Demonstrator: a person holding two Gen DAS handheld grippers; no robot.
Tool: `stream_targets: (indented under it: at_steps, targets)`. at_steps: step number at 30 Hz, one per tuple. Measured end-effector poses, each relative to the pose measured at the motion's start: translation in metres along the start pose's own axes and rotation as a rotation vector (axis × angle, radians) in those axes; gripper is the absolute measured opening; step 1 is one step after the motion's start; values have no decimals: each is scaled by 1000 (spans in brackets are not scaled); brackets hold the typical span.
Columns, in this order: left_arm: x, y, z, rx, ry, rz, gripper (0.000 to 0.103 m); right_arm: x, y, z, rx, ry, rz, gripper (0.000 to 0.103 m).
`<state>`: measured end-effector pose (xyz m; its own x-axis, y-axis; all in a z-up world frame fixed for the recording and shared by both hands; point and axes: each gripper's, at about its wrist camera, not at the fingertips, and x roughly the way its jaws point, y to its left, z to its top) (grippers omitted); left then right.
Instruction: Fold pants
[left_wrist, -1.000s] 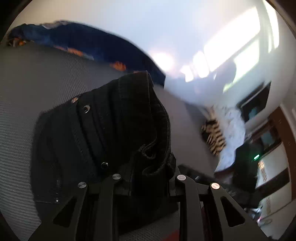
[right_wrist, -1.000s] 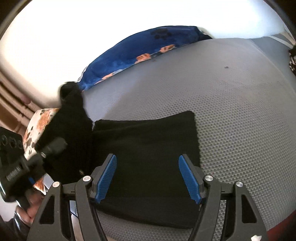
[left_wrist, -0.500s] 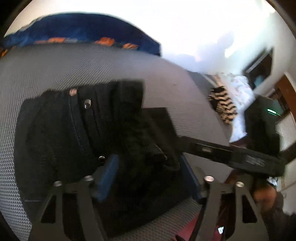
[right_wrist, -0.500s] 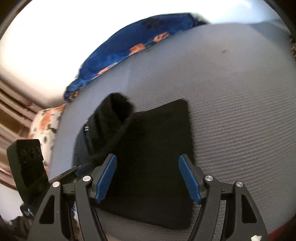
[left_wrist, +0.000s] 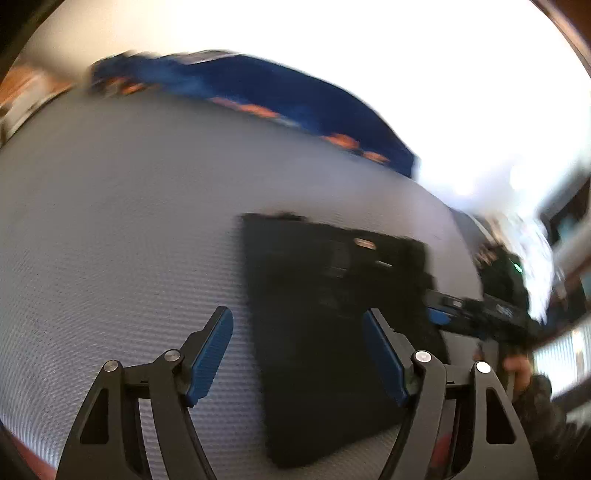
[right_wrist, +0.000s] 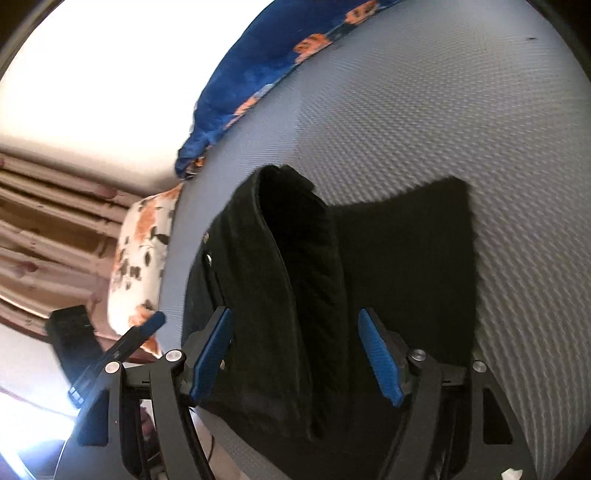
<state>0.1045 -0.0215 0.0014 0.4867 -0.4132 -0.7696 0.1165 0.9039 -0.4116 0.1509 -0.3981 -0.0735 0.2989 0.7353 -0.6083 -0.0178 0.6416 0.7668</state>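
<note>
The black pants lie folded in a compact stack on the grey textured bed surface. In the right wrist view the pants show an upper layer bulging up over the flat lower layer. My left gripper is open and empty, hovering above the stack's left edge. My right gripper is open and empty just above the near part of the stack. The right gripper also shows in the left wrist view at the right, and the left gripper's blue fingertip shows in the right wrist view.
A blue blanket with orange print lies along the far edge of the bed, also in the right wrist view. A floral pillow sits at the left. Furniture and clothes stand beyond the bed's right side.
My left gripper opened, let go of the waistband part and pulled back to the left. The released layer dropped onto the stack. My right gripper moved closer over the pants.
</note>
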Motion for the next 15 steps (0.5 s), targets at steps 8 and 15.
stream_targets:
  at_steps: [8,15]
  targets:
    - [12,37,-4,-126,36,77,73,21,7,15,20,6,23,15]
    - [31,3,1,-44,44,54,73,-26,52,-5,-10,-129,-24,10]
